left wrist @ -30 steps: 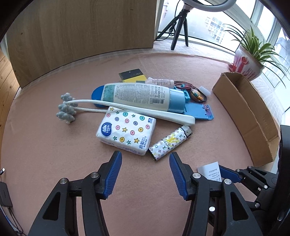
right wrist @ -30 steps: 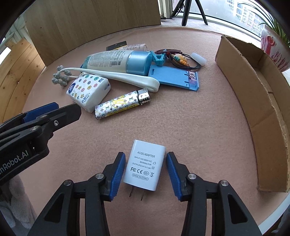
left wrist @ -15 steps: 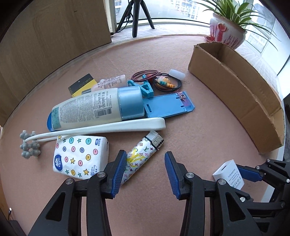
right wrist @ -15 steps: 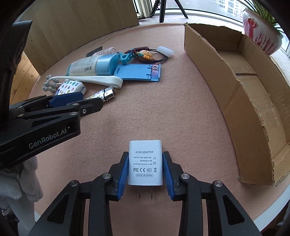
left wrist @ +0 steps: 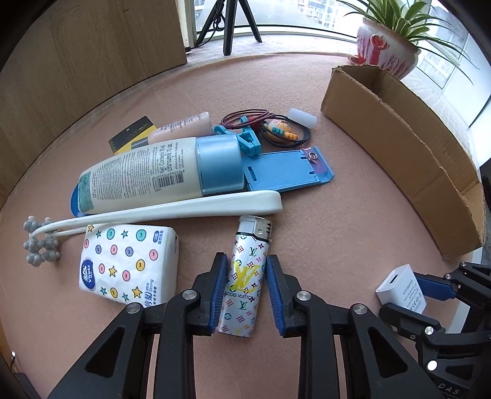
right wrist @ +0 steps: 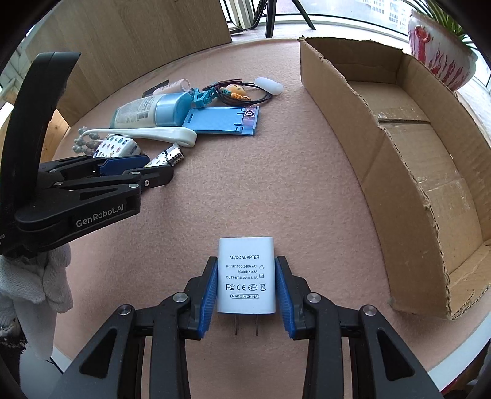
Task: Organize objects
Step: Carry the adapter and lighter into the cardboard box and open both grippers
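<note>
**Inspector:** State your two holds.

**Operator:** My right hand-held gripper (right wrist: 247, 294) has both blue pads pressed flat against the sides of one white AC/DC adapter (right wrist: 245, 274), prongs toward me, over the pink worktop (right wrist: 276, 184) beside the cardboard box (right wrist: 414, 172). My left hand-held gripper (left wrist: 244, 291) straddles one patterned lighter (left wrist: 245, 276); its jaws are closing, the left pad against the lighter's side, the right pad just beside it, so contact on that side I cannot confirm.

**Inspector:** Count the remainder.

**Operator:** One tissue pack (left wrist: 129, 264) just left of the lighter. One white massager (left wrist: 159, 211) with grey balls lying across behind both. One large lotion tube (left wrist: 153, 175) with a blue cap, one small pink tube (left wrist: 184, 125) behind it, one yellow-and-black card (left wrist: 132, 138). One blue phone stand (left wrist: 285, 172), one blue clip (left wrist: 247, 142), a tangle of cords (left wrist: 267, 125) with one small orange charm, one white capsule (left wrist: 302, 118).

**Inspector:** Beyond the worktop?

**Operator:** One potted plant (left wrist: 386, 52), one tripod (left wrist: 230, 24).
</note>
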### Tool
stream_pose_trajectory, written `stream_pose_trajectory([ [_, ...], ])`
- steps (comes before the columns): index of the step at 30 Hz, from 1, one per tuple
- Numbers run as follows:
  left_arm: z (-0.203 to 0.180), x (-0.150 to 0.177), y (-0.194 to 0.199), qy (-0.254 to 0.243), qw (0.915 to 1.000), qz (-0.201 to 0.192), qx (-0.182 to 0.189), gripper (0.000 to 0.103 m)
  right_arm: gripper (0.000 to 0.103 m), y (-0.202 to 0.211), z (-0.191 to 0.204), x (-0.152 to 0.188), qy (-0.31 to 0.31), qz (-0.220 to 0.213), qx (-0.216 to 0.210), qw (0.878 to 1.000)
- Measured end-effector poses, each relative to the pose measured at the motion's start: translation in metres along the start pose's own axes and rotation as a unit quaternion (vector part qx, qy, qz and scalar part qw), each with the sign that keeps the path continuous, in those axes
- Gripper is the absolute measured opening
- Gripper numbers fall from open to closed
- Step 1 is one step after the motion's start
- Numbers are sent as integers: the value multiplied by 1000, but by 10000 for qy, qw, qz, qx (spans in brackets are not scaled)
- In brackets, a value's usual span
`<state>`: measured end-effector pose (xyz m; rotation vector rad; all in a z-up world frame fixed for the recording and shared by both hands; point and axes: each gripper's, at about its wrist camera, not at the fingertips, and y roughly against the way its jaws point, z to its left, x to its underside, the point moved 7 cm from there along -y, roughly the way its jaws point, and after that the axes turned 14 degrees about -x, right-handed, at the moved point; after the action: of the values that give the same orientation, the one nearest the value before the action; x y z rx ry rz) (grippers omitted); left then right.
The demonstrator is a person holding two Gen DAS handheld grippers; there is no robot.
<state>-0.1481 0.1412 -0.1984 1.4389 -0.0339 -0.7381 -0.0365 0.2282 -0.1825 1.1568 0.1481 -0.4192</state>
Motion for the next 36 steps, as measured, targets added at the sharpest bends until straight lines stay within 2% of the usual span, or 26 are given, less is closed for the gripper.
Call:
stream_pose_trajectory([
  [5, 0, 22, 11, 567, 9983, 1, 110, 25, 33, 1, 2, 0, 71, 20, -34, 10000],
  [12, 15, 42, 20, 1559, 9872, 200, 269, 25, 33, 12, 12, 2, 379, 21, -201, 9991],
  [18, 27, 36, 48, 1913, 9814, -76, 147, 25, 33, 40, 18, -20, 667, -261, -373, 9967],
  [25, 6, -1, 88, 1931, 9795, -549, 155, 25, 33, 82, 0, -43, 742, -675, -467, 9939],
  [30, -37, -38, 104, 1680, 9818, -830, 316, 25, 33, 118, -35, -49, 598, -989, -413, 9924],
  [36, -93, -70, 110, 1406, 9838, -984, 518, 25, 33, 144, -80, -50, 402, -1202, -197, 9917],
])
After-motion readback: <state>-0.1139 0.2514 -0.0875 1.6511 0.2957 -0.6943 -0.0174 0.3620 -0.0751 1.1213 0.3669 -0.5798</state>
